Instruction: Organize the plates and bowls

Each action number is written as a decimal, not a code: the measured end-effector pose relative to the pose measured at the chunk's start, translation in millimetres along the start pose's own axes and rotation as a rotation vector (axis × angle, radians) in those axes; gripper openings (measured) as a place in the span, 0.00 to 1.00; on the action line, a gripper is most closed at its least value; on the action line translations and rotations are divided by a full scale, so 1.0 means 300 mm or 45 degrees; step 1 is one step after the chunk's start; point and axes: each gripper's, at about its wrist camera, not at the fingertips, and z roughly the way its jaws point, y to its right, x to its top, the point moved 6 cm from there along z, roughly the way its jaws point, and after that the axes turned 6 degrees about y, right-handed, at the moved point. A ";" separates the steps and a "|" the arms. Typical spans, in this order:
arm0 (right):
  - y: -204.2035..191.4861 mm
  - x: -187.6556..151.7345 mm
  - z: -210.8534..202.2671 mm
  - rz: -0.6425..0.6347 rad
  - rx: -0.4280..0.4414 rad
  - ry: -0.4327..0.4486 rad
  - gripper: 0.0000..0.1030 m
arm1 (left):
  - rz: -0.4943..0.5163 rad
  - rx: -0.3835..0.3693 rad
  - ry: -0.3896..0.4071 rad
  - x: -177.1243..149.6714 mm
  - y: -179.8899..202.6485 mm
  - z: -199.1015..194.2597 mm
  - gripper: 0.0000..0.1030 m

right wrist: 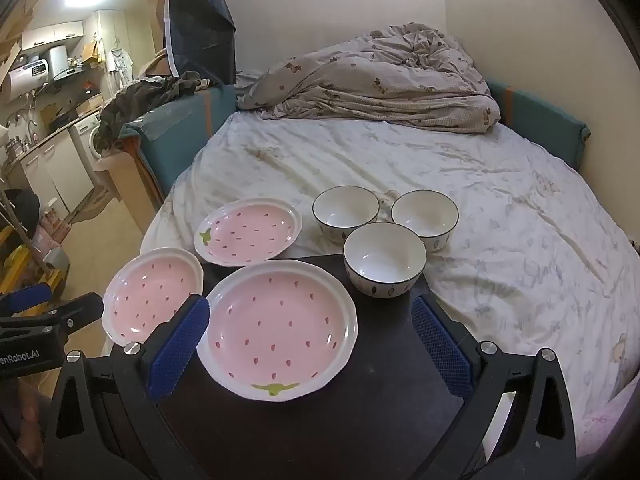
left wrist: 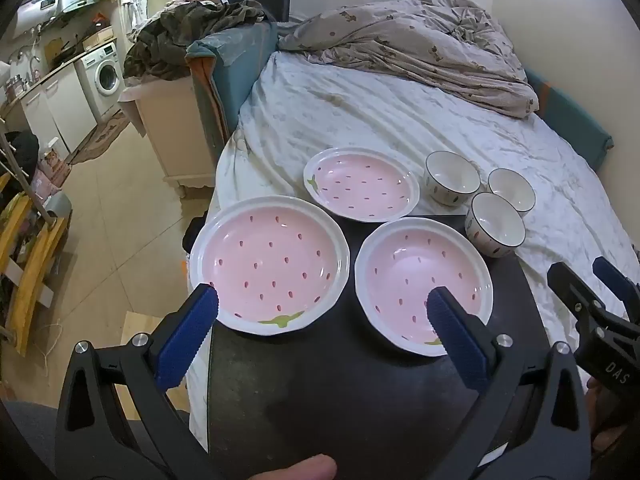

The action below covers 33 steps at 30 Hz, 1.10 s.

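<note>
my left gripper [left wrist: 322, 316] hangs with its blue-padded fingers [left wrist: 188, 336] spread as wide as they go, nothing between them, tilted down over the near edge of a dark table [left wrist: 360, 400]. my right gripper [right wrist: 308, 344] is the same: fingers fully apart, empty, pointing down at the same dark table from a spot to the right; in the left wrist view its black frame shows at the right edge, and in the right wrist view the left gripper shows at the left edge.

just past my left fingers sit two pink strawberry plates on the table, side by side and close together: the left plate [left wrist: 268, 264] reaches out to the table's left edge, and the right plate [left wrist: 420, 280] lies partly behind my left gripper's right finger in that view. from the right wrist view the right plate lies between my right gripper's fingers but below them, not touched. a third pink plate, the far plate [left wrist: 360, 184], lies behind those two, resting on the white bed sheet [left wrist: 400, 112] at the table's far edge.

to the right of the far plate three white bowls with dark rims stand upright in a tight cluster: the near bowl [right wrist: 384, 260] sits at the table's far right corner, and the two others, the back left bowl [right wrist: 346, 208] and the back right bowl [right wrist: 425, 214], stand on the sheet behind it.

a crumpled quilt [right wrist: 372, 80] is heaped at the far end of the bed. off to the left there is a washing machine [left wrist: 105, 74] under a kitchen counter.
</note>
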 end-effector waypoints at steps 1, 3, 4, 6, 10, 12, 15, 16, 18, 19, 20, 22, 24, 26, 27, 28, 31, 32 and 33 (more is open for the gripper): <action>0.000 0.000 0.000 0.001 0.001 -0.002 1.00 | -0.003 0.000 -0.002 -0.001 0.001 0.001 1.00; 0.000 0.000 0.000 -0.001 0.001 0.000 1.00 | -0.008 -0.003 -0.006 -0.004 0.005 0.002 1.00; 0.000 0.000 0.000 -0.002 0.001 0.000 1.00 | -0.006 -0.004 -0.005 -0.004 0.007 0.000 1.00; 0.000 -0.001 -0.001 -0.003 0.002 -0.001 1.00 | -0.007 -0.009 -0.007 -0.003 0.003 -0.001 1.00; 0.001 -0.001 0.000 -0.004 -0.002 -0.002 1.00 | -0.012 -0.012 -0.008 -0.005 0.008 -0.001 1.00; 0.002 -0.001 0.001 -0.003 -0.001 -0.003 1.00 | -0.007 -0.010 -0.009 -0.003 0.004 -0.001 1.00; 0.001 0.000 0.001 -0.005 -0.003 -0.003 1.00 | -0.007 -0.010 -0.010 -0.007 -0.006 0.001 1.00; 0.001 0.001 0.001 -0.005 -0.003 -0.003 1.00 | -0.008 -0.010 -0.010 -0.006 -0.005 0.002 1.00; 0.002 0.001 0.001 -0.005 -0.004 -0.003 1.00 | -0.010 -0.011 -0.010 -0.008 -0.006 0.002 1.00; 0.001 0.001 0.001 -0.005 -0.003 -0.003 1.00 | -0.008 -0.010 -0.010 -0.007 -0.005 0.003 1.00; 0.002 0.001 0.001 -0.006 -0.004 -0.003 1.00 | -0.007 -0.011 -0.011 -0.007 -0.005 0.003 1.00; 0.003 0.001 0.000 -0.007 -0.004 -0.003 1.00 | -0.008 -0.013 -0.011 -0.007 -0.005 0.003 1.00; 0.003 0.002 0.000 -0.005 -0.004 -0.002 1.00 | -0.005 -0.014 -0.010 -0.008 -0.004 0.003 1.00; 0.004 0.002 0.000 -0.006 -0.004 -0.002 1.00 | -0.006 -0.013 -0.012 -0.006 -0.009 0.010 1.00; 0.004 0.002 0.000 -0.005 -0.004 -0.002 1.00 | -0.006 -0.013 -0.013 -0.007 -0.009 0.010 1.00; 0.004 0.002 -0.001 -0.006 -0.005 -0.002 1.00 | -0.005 -0.012 -0.013 -0.007 -0.008 0.010 1.00; 0.006 0.002 -0.001 -0.007 -0.004 -0.003 1.00 | -0.007 -0.009 -0.020 -0.012 -0.011 0.016 1.00; 0.006 0.002 -0.001 -0.007 -0.005 -0.003 1.00 | -0.007 -0.009 -0.021 -0.011 -0.008 0.019 1.00; 0.007 0.003 -0.001 -0.007 -0.005 -0.003 1.00 | -0.007 -0.007 -0.021 -0.012 -0.008 0.020 1.00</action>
